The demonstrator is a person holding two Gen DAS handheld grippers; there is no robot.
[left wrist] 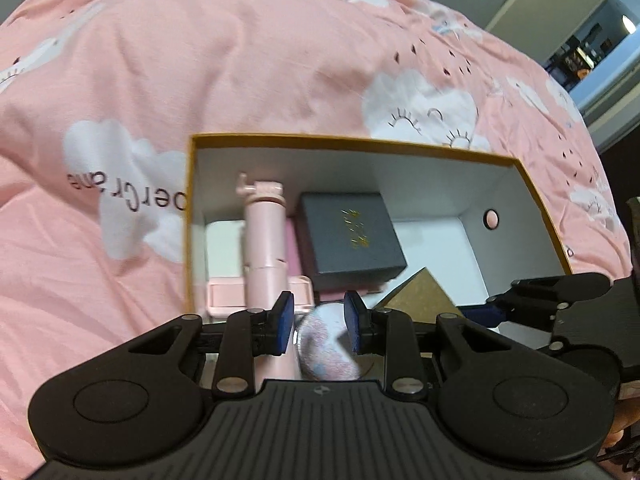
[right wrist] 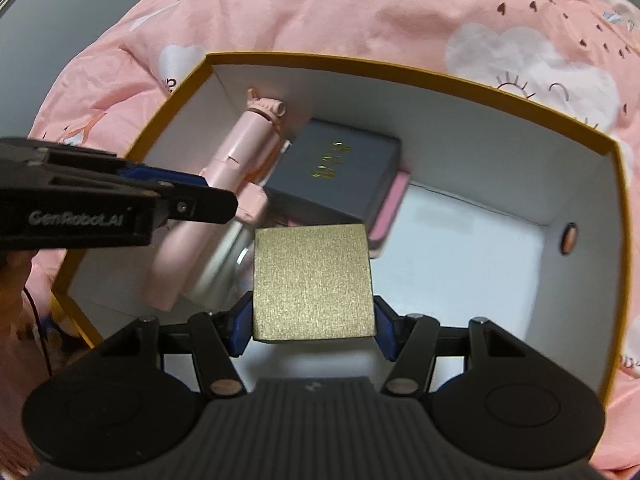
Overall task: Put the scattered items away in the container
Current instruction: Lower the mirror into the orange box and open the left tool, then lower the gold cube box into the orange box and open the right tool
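Right gripper clamped gold box over container. Left gripper, marked "GenRobot.AI", hung part-open w/ nothing gripped. Navy box w/ unreadable gold lettering lay inside.

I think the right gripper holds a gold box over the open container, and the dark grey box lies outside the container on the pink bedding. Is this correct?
Not entirely. The dark grey box lies inside the container, beside the pink stick, as the right wrist view shows. The right gripper does hold the gold box over the open container.
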